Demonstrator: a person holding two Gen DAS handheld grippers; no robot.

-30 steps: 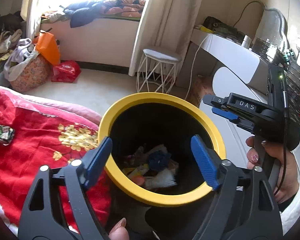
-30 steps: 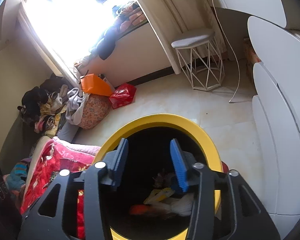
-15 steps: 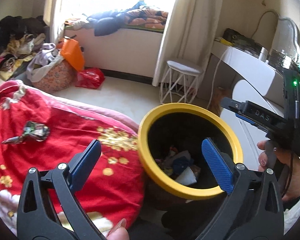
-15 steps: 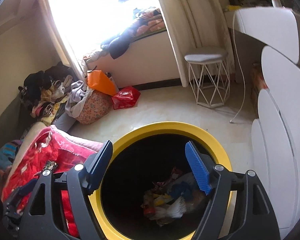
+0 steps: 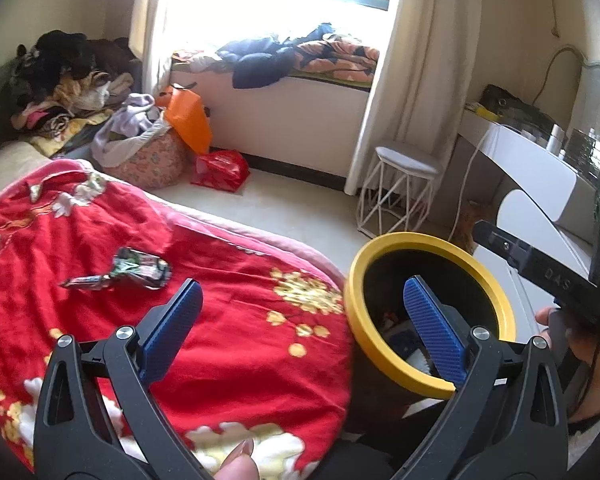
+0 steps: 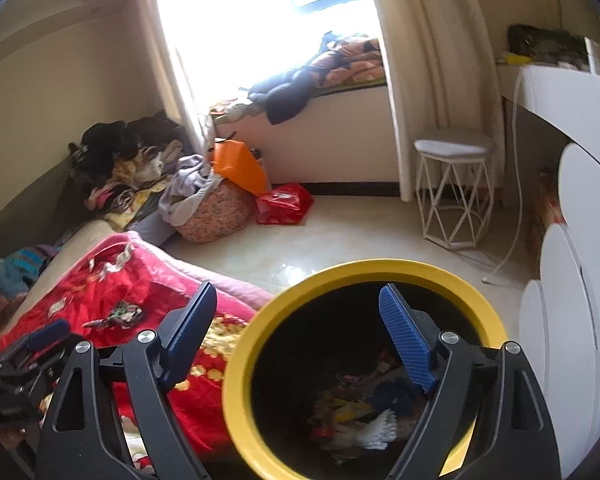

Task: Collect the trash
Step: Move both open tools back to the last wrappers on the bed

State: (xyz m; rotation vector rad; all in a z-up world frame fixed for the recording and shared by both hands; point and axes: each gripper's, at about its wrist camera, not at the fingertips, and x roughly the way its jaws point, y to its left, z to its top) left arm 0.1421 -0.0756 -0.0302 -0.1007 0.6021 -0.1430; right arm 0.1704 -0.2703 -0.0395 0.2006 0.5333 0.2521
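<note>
Red floral bedding (image 5: pixel 228 320) fills the space under the left gripper (image 5: pixel 300 332), whose jaws gape wide, holding nothing. Ahead and left of it lies a crumpled wrapper (image 5: pixel 138 270). Beside its right finger stands the yellow-rimmed bin (image 6: pixel 236 364), litter inside partly hidden. The right gripper (image 6: pixel 296 336) hangs equally wide and empty over that rim.

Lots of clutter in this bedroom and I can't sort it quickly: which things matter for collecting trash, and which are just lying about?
Job:
- wrappers on the red blanket
- yellow-rimmed bin, trash inside
- left gripper, right gripper, both open and empty

Lying about:
- stool
- clothes pile
- orange bag
- red bag
</note>
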